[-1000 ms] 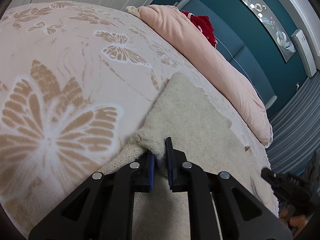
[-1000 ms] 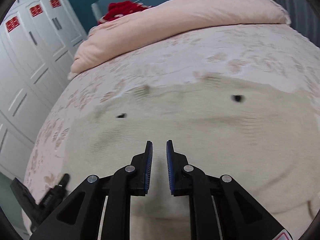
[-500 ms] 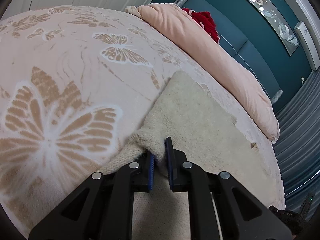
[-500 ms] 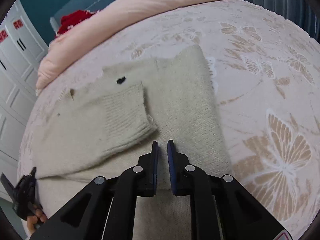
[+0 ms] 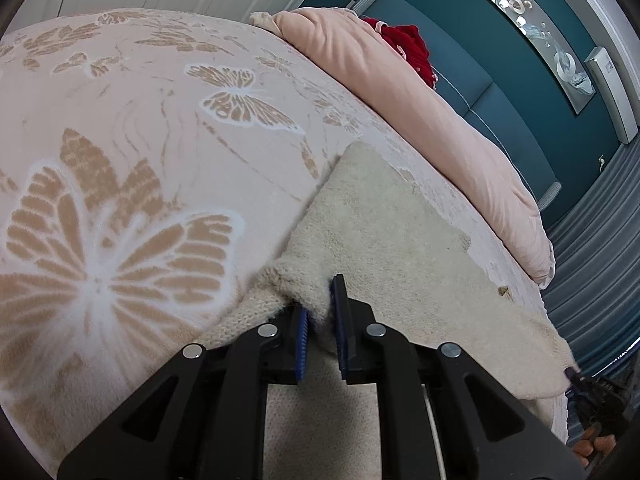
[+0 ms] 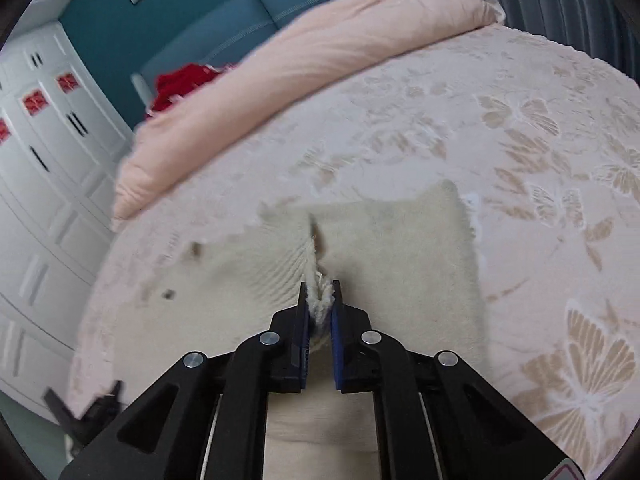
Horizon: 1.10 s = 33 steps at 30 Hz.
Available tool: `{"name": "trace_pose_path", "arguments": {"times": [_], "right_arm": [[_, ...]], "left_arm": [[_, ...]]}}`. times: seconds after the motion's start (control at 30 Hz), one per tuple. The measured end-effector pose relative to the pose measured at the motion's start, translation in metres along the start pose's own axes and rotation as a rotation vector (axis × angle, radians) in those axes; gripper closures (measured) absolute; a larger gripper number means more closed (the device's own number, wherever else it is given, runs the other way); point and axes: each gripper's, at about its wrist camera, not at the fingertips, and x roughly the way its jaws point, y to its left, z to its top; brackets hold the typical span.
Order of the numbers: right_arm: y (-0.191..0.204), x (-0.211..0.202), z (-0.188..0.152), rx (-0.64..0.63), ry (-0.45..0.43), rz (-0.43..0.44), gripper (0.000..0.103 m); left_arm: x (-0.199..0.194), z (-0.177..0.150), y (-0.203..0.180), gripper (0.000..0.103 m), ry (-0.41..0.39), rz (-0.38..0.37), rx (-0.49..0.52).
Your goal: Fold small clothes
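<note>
both grippers, left and right, pinch bunched folds of the cream sweater tight between nearly closed jaws.

A cream, fuzzy knit sweater lies spread on the bed, its far edge straight and one corner pointing toward the pink duvet side. Its near edge is bunched and lifted into a thick fold. In the right wrist view the sweater shows a ribbed sleeve or cuff section drawn up into a raised ridge running down its middle, the rest lying flat with a soft, slightly ragged outline.
</note>
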Motion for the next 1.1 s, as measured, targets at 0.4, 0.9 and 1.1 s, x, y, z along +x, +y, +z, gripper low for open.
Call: {"name": "trace_pose_path", "arguments": {"times": [0.4,0.9,1.1], "right_arm": [[0.198,-0.003,-0.003,-0.3,0.024,0.306,0.091],[0.122,-0.076,-0.062,-0.202,-0.051,0.216,0.067],[-0.045,-0.175,-0.178,-0.155,0.003,-0.077,0.06]], "left_arm": [[0.0,0.001,-0.003,0.091,0.0,0.011,0.012],[-0.003,0.007,-0.003,0.088,0.051,-0.002,-0.005],[-0.089,-0.018,-0.007,0.017,0.186,0.08,0.144]]}}
